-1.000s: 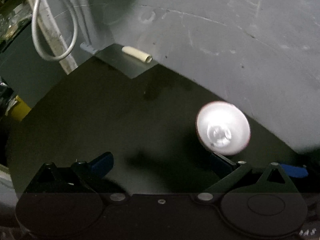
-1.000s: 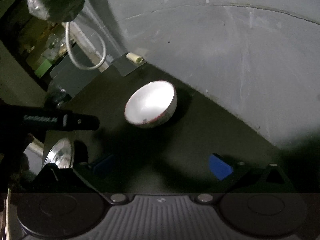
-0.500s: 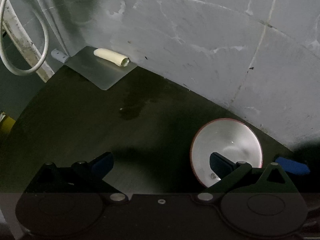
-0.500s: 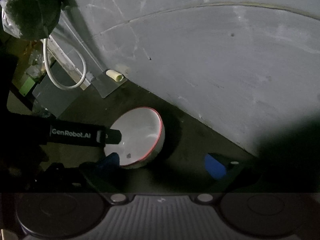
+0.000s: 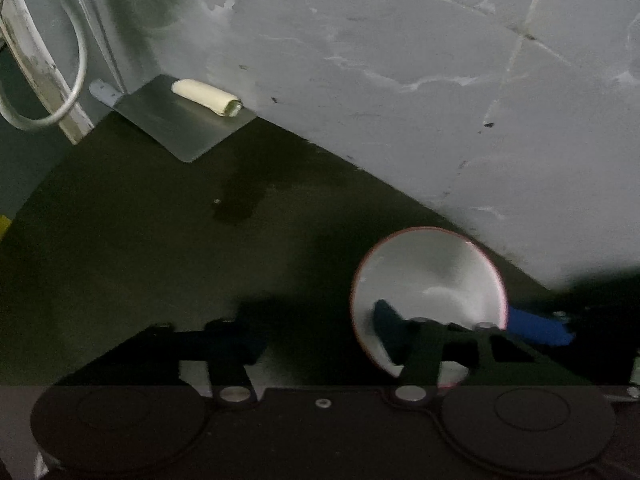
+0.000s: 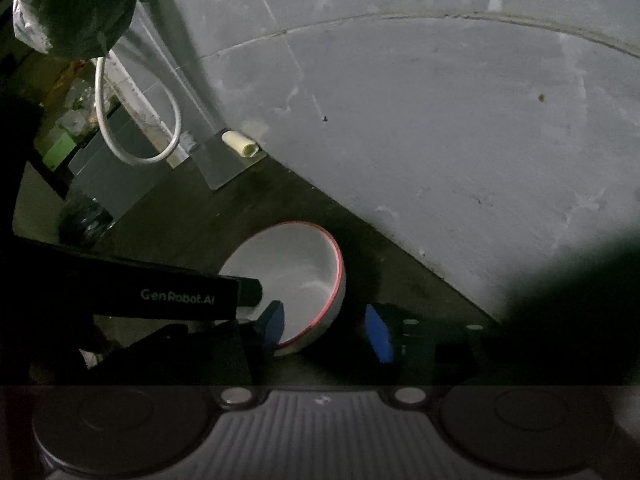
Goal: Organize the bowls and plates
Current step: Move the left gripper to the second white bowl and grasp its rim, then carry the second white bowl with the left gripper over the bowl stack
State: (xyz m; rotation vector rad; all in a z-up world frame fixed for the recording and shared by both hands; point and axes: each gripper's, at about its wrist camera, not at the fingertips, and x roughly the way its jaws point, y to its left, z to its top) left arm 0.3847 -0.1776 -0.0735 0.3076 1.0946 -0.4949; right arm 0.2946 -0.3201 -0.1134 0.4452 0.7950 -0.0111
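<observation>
A white bowl with a red rim (image 5: 430, 280) sits on the dark counter near the grey wall; it also shows in the right wrist view (image 6: 296, 276). My left gripper (image 5: 316, 340) is open, its right finger (image 5: 386, 322) reaching over the bowl's near rim into the bowl. My right gripper (image 6: 326, 328) is open, straddling the bowl's right wall: the left pad (image 6: 272, 326) is inside, the right pad (image 6: 378, 332) outside. The left gripper's black body (image 6: 160, 296) crosses the right wrist view at left.
A cream tube (image 5: 206, 96) lies on a small metal plate (image 5: 180, 128) in the far corner. A white cable loop (image 5: 48, 116) hangs at the left. The grey wall (image 5: 400, 80) runs right behind the bowl. A dark bag (image 6: 76, 8) hangs top left.
Both grippers have moved in on the bowl. The bowl now sits lower and closer in both views, with the right gripper's pads on either side of its wall.
</observation>
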